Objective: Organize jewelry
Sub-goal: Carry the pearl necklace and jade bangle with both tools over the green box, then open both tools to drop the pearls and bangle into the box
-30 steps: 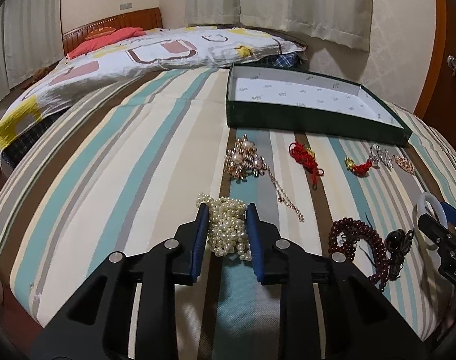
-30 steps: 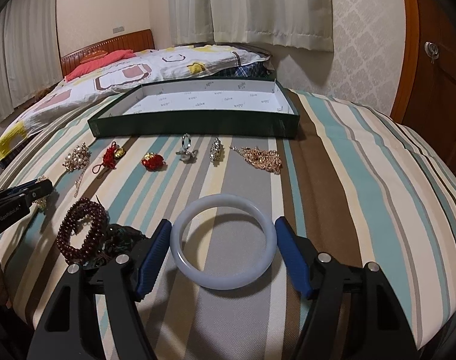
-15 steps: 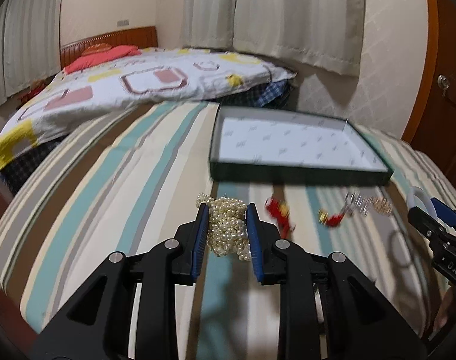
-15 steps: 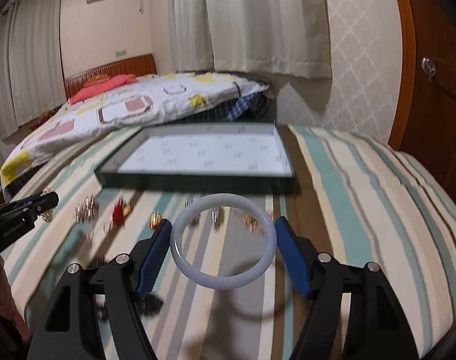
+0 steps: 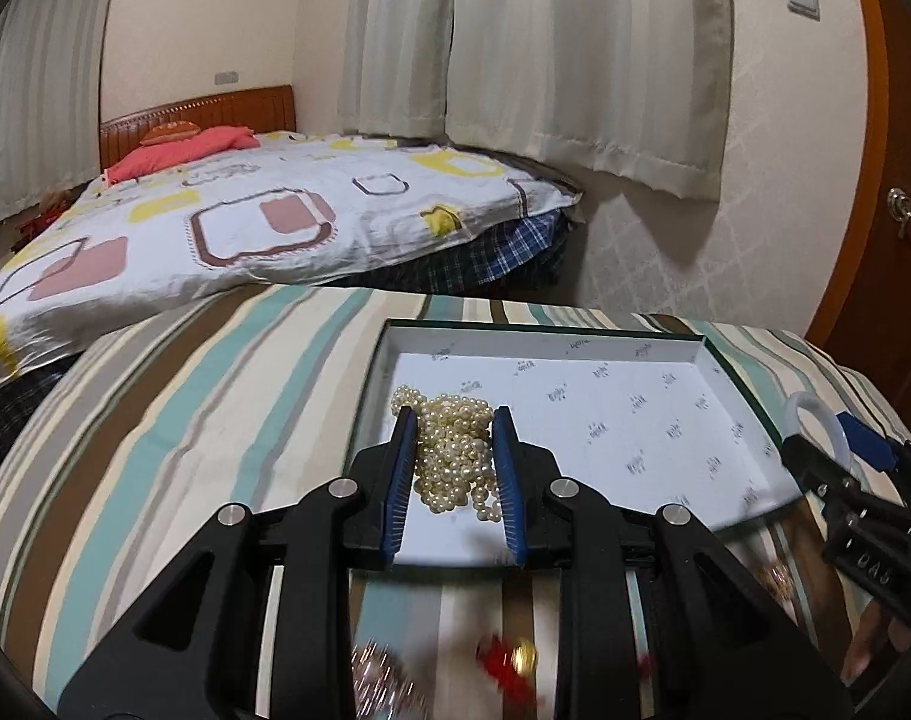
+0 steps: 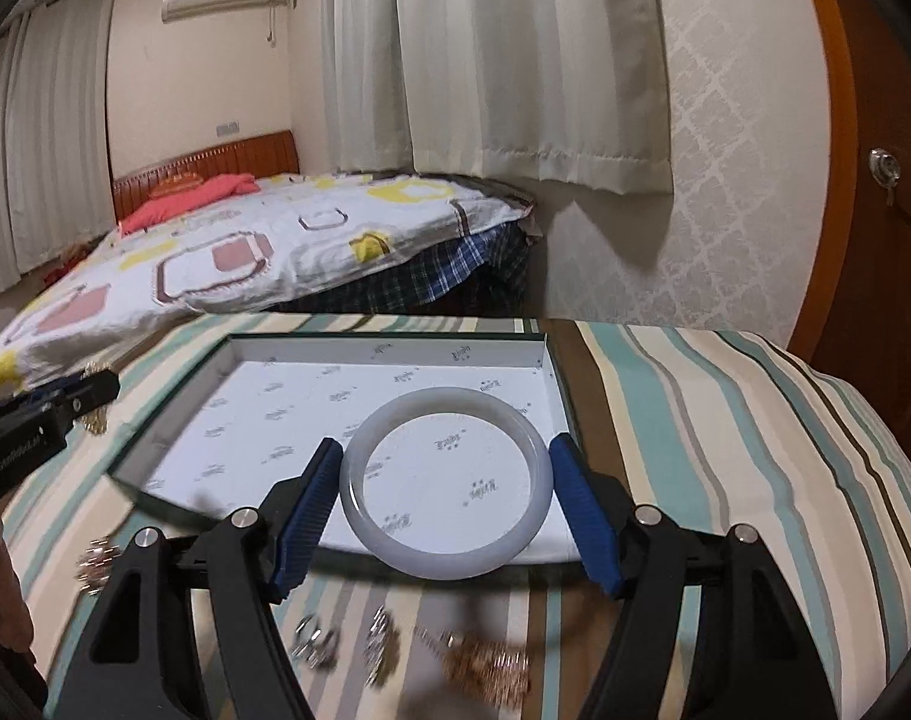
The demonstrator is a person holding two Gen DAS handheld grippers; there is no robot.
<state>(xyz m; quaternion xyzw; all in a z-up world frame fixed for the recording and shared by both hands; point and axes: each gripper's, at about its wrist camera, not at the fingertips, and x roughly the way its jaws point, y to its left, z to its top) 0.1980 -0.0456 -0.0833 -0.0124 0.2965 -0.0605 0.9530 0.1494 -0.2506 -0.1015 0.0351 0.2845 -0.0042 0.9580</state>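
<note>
Hovering over the shallow dark-green box with white printed lining (image 5: 665,354): left gripper (image 5: 453,474) clamps the bunched cream pearl strand (image 5: 455,450) above its near-left corner, right gripper (image 6: 449,480) pinches the translucent white bangle (image 6: 446,480) above the near-right side, both needing only a straight drop.

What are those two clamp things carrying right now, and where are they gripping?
The left gripper pinches a bunched pearl necklace around its middle. The right gripper holds a pale bangle by opposite outer edges. Both hang over the box.
</note>
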